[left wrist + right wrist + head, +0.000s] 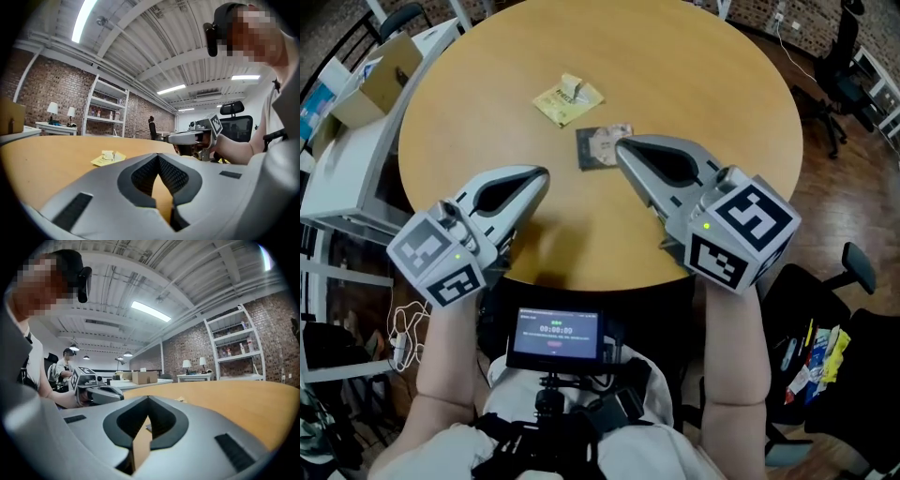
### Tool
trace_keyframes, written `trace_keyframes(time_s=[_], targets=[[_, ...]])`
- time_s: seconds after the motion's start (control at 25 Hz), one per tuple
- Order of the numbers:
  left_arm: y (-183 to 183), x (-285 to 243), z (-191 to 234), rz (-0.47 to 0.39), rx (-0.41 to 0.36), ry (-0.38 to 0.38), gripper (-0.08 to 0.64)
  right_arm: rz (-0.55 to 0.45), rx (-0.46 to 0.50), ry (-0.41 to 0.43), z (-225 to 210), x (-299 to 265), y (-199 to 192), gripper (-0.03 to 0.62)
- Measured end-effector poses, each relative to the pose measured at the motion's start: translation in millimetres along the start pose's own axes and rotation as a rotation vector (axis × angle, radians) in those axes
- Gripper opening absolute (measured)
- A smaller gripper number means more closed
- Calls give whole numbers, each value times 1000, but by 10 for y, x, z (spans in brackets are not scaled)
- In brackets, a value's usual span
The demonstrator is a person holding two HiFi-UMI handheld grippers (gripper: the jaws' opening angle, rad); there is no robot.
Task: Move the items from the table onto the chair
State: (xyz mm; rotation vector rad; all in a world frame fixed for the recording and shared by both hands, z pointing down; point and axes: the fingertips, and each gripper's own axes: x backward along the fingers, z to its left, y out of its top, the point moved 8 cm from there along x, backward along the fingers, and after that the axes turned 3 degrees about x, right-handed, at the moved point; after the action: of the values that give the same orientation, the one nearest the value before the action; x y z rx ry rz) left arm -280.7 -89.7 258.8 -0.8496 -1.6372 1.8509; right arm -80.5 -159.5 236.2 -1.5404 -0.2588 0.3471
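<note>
In the head view, the grey plastic left gripper (541,175) hovers over the near part of the round tan wooden table (712,103), jaws pressed together and empty. The grey plastic right gripper (622,144) is clenched too, its tip at the right edge of the flat dark square packet (598,147); I cannot tell whether it touches it. Just beyond lies the crumpled yellow paper packet (569,99), apart from both grippers. A black office chair (860,265) stands off the table's near right, and a white side desk (356,159) carrying a brown cardboard box (380,80) stands at the left.

In the left gripper view, the left gripper (158,158) shows its ribbed tips meeting with nothing between them. Beyond lie the bare table top (56,154) and the yellow paper packet (108,158), with the right gripper (187,137) low over the table at the right.

In the right gripper view, the right gripper (148,398) has its tips closed on nothing. The left gripper (101,393) sits at the left, and the cardboard box (144,377) is behind it.
</note>
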Motion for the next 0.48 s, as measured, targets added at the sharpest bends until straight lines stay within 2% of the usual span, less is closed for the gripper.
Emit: trace_keyframes(time_s=[0.36,0.48], targets=[[-29,70,58,11,-6,-31,9,38,31,45,148,-331,-12,7],[-22,56,76,8,-16,-11,9,54,48,36,139,-353,-22,8]])
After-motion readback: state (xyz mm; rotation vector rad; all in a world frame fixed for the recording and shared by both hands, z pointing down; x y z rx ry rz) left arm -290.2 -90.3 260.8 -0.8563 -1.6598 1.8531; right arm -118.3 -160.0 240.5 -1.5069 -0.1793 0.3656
